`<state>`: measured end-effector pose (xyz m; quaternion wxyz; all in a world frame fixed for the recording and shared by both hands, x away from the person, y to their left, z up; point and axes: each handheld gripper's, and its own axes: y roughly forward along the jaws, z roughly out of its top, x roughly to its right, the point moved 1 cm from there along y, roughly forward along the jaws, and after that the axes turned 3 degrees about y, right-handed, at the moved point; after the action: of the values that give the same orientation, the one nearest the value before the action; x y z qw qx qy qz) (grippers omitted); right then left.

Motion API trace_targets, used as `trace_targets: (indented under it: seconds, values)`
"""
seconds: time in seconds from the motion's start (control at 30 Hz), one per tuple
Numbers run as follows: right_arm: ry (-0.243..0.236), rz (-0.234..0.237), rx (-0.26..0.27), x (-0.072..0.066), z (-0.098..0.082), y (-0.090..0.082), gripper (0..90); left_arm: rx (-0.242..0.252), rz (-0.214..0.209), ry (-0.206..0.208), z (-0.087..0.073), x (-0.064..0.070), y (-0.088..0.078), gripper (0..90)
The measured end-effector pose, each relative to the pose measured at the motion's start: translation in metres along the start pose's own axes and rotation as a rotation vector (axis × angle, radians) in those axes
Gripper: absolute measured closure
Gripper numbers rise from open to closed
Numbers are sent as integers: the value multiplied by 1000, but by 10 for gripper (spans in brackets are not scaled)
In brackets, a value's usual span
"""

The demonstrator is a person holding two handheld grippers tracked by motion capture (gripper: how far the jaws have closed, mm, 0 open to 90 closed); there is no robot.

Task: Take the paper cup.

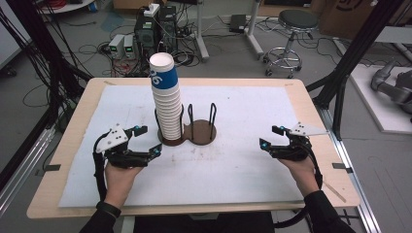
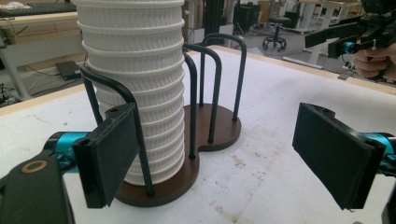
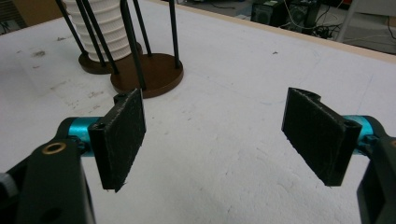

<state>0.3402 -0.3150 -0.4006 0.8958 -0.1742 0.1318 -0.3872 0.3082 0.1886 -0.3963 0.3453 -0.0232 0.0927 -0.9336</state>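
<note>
Tall stack of white ribbed paper cups point(image 1: 166, 99) stands in left bay of dark brown two-ring wire holder point(image 1: 200, 132), mid tabletop toward far edge. Left gripper point(image 1: 147, 140) just beside it, jaws wide, empty. Right gripper point(image 1: 270, 137) near right edge, jaws wide, empty.

The top cup point(image 1: 162, 73) of the stack has a blue band bearing a white mark resembling "6"; the rest is unreadable.

hand-held gripper point(image 3: 215, 140) agape, cup stack point(image 3: 105, 28) beyond
</note>
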Motion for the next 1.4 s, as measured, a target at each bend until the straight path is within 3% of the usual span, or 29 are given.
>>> trace_targets:
  seconds: [0.13,0.33,0.47,0.73,0.97,1.4]
  values:
    - [6,5,-19,3,-1,4,222,-8,16,1,0,0,0,128]
    - [10,-2,-9,5,-1,0,222,-27,18,-10,2,-1,0,125]
    - [1,-8,-7,3,1,0,222,-22,20,3,6,-1,-3,117]
    - [-10,-5,-14,1,1,2,222,-9,21,-23,22,-10,-3,69]
    - [0,-6,-24,2,-1,0,221,12,58,-56,39,-24,4,17]
    - [-9,2,-24,0,-1,1,221,4,89,-40,68,-41,25,17]
